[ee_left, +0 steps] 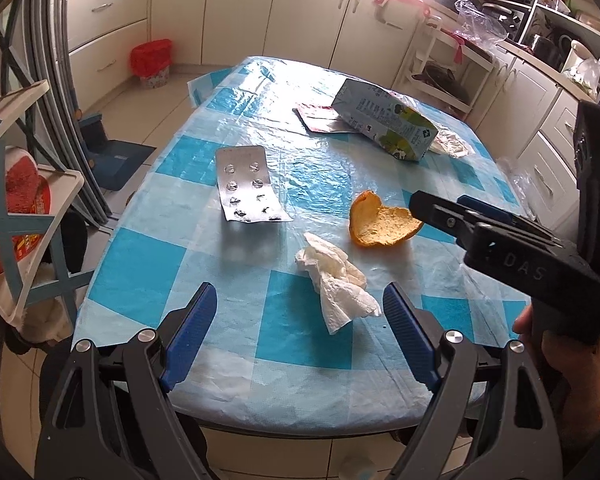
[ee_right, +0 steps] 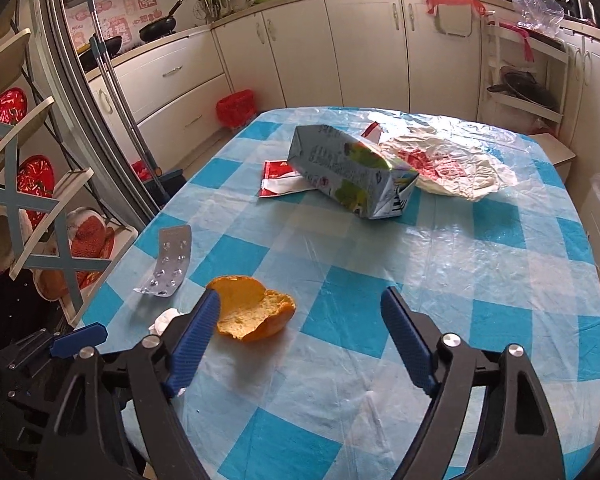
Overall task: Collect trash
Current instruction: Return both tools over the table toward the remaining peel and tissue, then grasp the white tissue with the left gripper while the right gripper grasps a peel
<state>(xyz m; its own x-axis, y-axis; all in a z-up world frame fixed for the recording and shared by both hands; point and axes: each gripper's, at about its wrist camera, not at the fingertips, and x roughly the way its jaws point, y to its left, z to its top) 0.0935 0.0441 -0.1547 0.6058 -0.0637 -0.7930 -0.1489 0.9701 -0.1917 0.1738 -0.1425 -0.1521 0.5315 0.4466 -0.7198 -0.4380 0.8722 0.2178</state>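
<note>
On the blue-and-white checked table (ee_left: 228, 264) lie a crumpled white tissue (ee_left: 336, 280), an orange peel (ee_left: 380, 224), a spent silver blister pack (ee_left: 248, 184), a flattened milk carton (ee_left: 384, 124) and a red-and-white wrapper (ee_left: 320, 118). My left gripper (ee_left: 300, 296) is open, low over the near edge, with the tissue just ahead between its fingers and untouched. My right gripper (ee_right: 300, 296) is open too. The orange peel (ee_right: 252, 312) lies by its left finger (ee_right: 196, 332), inside the jaws. The carton (ee_right: 348, 172) and a white plastic bag (ee_right: 448, 168) lie farther off.
A red bin (ee_left: 152, 62) stands on the floor beyond the table's far left corner. A rack with red-and-white items (ee_right: 36, 216) stands to the left, a broom (ee_right: 116, 80) leaning beside it. Kitchen cabinets (ee_right: 364, 48) line the back wall. A hand (ee_left: 560, 360) holds the right gripper.
</note>
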